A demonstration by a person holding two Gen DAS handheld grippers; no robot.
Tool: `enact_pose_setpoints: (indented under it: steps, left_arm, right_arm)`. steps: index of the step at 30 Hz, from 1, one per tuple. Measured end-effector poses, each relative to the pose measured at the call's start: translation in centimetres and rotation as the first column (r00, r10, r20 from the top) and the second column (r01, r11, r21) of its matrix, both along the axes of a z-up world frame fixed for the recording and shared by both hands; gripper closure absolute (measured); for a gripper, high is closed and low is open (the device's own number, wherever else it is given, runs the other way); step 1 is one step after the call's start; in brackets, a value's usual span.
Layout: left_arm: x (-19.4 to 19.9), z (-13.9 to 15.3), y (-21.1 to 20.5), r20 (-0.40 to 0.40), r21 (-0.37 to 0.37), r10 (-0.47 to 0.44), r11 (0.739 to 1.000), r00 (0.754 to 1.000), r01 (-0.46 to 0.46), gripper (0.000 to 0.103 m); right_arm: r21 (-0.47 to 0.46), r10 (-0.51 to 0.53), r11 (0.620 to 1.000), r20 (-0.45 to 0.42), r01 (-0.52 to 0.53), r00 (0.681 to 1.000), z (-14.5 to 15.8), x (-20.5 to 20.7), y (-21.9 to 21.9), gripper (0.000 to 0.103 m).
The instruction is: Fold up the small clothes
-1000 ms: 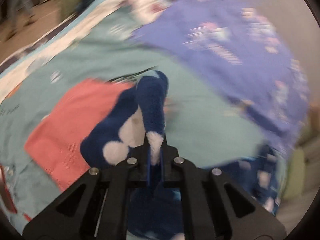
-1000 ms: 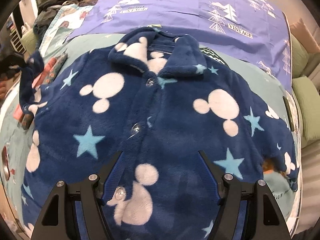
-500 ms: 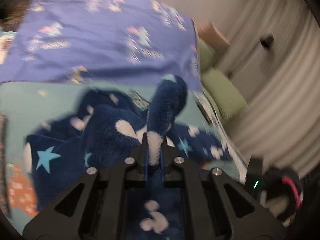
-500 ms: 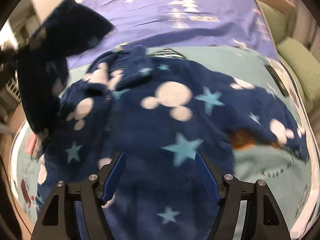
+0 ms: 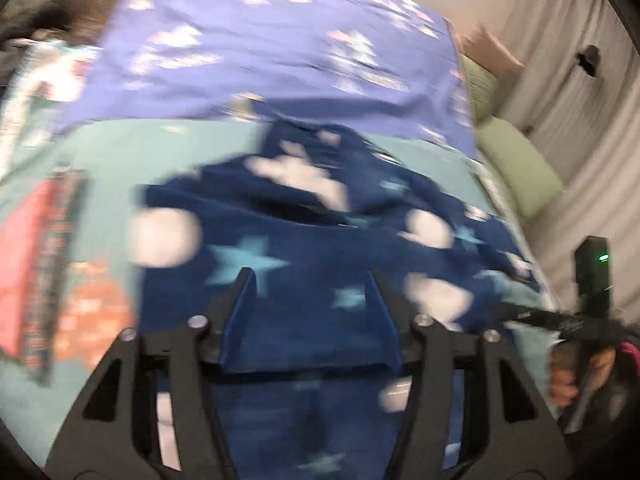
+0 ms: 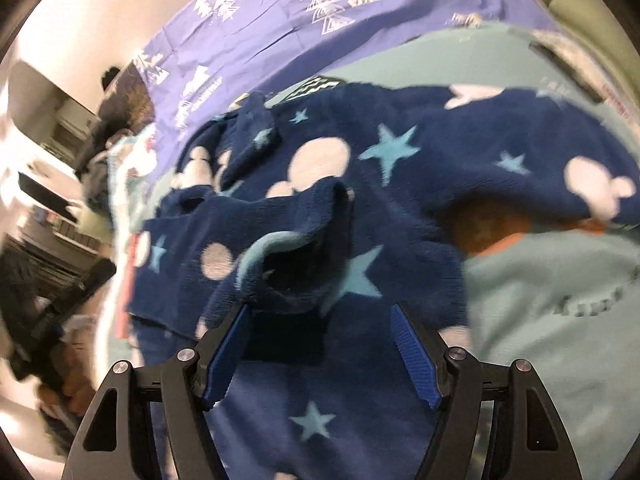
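A navy fleece jacket (image 5: 304, 232) with white mouse heads and light blue stars lies spread on the teal bed sheet (image 5: 120, 148). Its left sleeve (image 6: 280, 232) is folded across the body, the cuff opening facing the right wrist camera. The other sleeve (image 6: 540, 160) stretches out to the right. My left gripper (image 5: 310, 284) is open and empty above the jacket's lower part. My right gripper (image 6: 320, 316) is open and empty just in front of the folded cuff. The left wrist view is blurred.
A purple blanket (image 5: 280, 48) with white tree prints covers the far end of the bed. A red cloth (image 5: 28, 256) lies at the left edge. Green cushions (image 5: 516, 160) sit along the right side by a curtain. The right hand-held gripper (image 5: 588, 312) shows at the right.
My left gripper carried the sleeve cuff over the jacket, opened and let it go; the sleeve now lies folded across the body. My right gripper swung left toward the folded cuff.
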State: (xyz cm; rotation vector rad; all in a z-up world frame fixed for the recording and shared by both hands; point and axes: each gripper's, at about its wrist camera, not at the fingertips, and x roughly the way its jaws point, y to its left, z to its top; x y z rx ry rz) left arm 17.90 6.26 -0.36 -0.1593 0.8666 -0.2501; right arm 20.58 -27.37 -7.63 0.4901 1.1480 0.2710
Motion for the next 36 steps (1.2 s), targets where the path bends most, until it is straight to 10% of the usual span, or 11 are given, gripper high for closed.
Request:
enact_pose_setpoints:
  steps: [5,11,12,13,15,21,28,32,34,36]
  left_arm:
    - [-0.9,-2.7,5.8,-0.043,0.022,0.163,0.987,0.986,-0.162,0.041]
    - [0.3,-6.4,6.7,-0.130,0.057,0.188,0.982,0.974,-0.182,0.041]
    - [0.5,-6.6,6.6,-0.134,0.065,0.192,0.981,0.972,-0.185,0.041]
    - [0.6,-6.8,6.2,-0.133,0.071,0.201,0.979,0.970,-0.193,0.041]
    - [0.5,-6.5,6.0,-0.123,0.069,0.207,0.977,0.971,-0.200,0.041]
    - [0.2,-4.9,6.4,-0.069,0.018,0.224,0.974,0.972,-0.224,0.040]
    - [1.2,-7.5,5.3,-0.111,0.159,0.249,0.960,0.962,-0.230,0.039]
    - [0.9,-7.7,5.9,-0.125,0.146,0.273,0.956,0.954,-0.254,0.039]
    - [0.6,-6.9,5.8,-0.108,0.142,0.282,0.953,0.953,-0.266,0.039]
    - [0.1,-5.6,4.8,-0.069,0.132,0.258,0.960,0.964,-0.248,0.039]
  right_arm:
    - [0.184,-0.003,0.983,-0.065,0.015,0.998,-1.5,1.1,0.1,0.020]
    - [0.161,-0.039,0.985,-0.124,0.059,0.992,-3.0,3.7,1.9,0.020]
    - [0.143,-0.050,0.988,-0.117,0.066,0.992,-2.9,4.1,2.2,0.039]
    - [0.121,-0.050,0.991,-0.100,0.062,0.994,-2.7,4.5,2.7,0.091]
    - [0.035,0.027,0.999,-0.037,-0.025,0.999,-1.3,5.5,4.5,0.096]
    - [-0.078,0.019,0.997,0.242,0.000,0.970,5.6,4.5,4.5,0.095]
    - [-0.246,-0.022,0.969,0.002,0.022,1.000,-1.9,4.5,1.1,0.080]
    - [-0.094,-0.081,0.992,0.053,0.086,0.995,-0.9,2.1,-2.7,0.072]
    - [-0.106,-0.159,0.980,0.094,0.169,0.983,0.3,1.2,-5.2,0.038]
    - [-0.139,-0.277,0.944,0.165,0.301,0.946,1.1,-0.3,-8.4,0.033]
